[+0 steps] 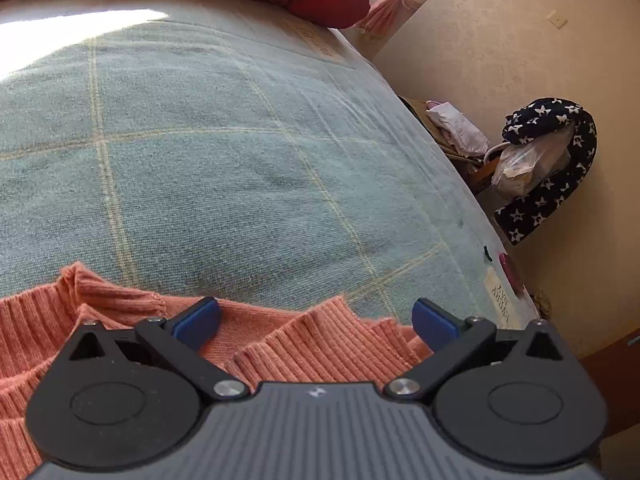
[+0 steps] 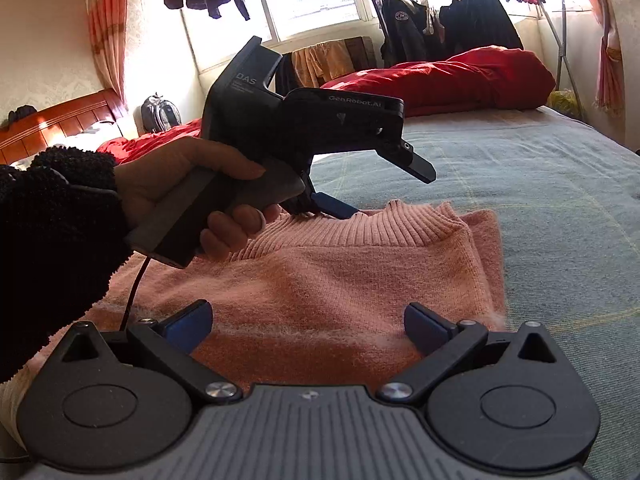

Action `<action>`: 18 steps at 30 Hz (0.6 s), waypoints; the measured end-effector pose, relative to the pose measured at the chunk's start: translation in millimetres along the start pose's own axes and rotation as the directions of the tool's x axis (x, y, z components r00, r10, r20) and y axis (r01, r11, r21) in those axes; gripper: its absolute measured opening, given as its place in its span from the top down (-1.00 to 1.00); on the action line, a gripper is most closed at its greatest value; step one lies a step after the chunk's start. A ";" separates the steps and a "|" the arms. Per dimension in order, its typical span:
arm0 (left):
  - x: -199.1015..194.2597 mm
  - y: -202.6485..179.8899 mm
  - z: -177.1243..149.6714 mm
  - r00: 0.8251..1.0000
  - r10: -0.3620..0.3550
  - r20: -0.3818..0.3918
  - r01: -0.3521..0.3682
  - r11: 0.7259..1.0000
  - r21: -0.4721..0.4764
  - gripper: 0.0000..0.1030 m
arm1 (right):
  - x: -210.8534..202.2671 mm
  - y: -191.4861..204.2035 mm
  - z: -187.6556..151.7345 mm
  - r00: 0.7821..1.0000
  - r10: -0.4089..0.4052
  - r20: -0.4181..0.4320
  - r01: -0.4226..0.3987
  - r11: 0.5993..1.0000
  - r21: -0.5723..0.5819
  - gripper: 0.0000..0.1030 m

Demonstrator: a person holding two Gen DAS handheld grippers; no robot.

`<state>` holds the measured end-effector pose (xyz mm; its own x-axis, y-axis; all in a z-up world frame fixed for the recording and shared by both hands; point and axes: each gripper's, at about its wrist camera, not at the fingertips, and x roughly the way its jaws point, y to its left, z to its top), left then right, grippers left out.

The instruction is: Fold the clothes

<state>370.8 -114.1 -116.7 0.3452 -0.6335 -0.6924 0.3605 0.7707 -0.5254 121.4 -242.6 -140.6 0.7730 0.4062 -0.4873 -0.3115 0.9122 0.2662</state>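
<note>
Salmon-pink ribbed knit fills the foreground: a sweater (image 2: 320,276) lies flat on a bed, on a blue-grey checked blanket (image 2: 540,200). Nearest in the right wrist view, the right gripper (image 2: 308,320) hovers low over the sweater's lower part, its blue-padded fingers spread wide and holding nothing. Just beyond, a hand (image 2: 180,188) in a dark fuzzy sleeve grips the handle of the left gripper (image 1: 316,320), which sits at the ribbed collar (image 2: 384,220); in its own view its fingers are also spread apart, with knit fabric beneath them and nothing pinched. The right side of the sweater looks already folded inward, giving a straight doubled edge there; the left side is hidden behind the hand. Judging by this, folding is partly done, and a fold bringing hem and collar together probably remains. Farther back, a red quilt (image 2: 460,76) is heaped at the bed's far end, and dark clothes hang on a rack (image 2: 560,20) by a bright window.
</note>
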 end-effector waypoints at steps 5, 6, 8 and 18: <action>-45.4 -25.8 -4.2 0.999 -0.005 0.042 0.002 0.998 0.060 -0.97 | -14.2 -1.7 6.3 0.999 0.001 0.038 -0.001 1.000 0.014 -1.00; -61.3 -32.2 -7.4 0.998 0.014 0.053 -0.018 0.997 0.079 -0.97 | -17.1 -2.1 9.1 0.999 0.004 0.053 -0.005 1.000 0.008 -1.00; -92.3 -40.6 -14.5 0.996 0.043 0.080 -0.052 0.992 0.112 -0.97 | -20.0 -3.1 20.1 0.995 0.010 0.095 -0.009 1.000 -0.016 -1.00; -193.0 -23.7 -69.5 0.981 0.138 0.136 -0.149 0.986 0.078 -0.97 | 64.8 -88.6 57.4 0.998 -0.043 -0.042 0.052 0.969 0.243 -1.00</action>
<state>235.4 -5.3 -5.0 0.5061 -0.5245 -0.6847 0.3714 0.8490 -0.3759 230.8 -300.2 -147.9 0.7620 0.3685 -0.5325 -0.1274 0.8915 0.4347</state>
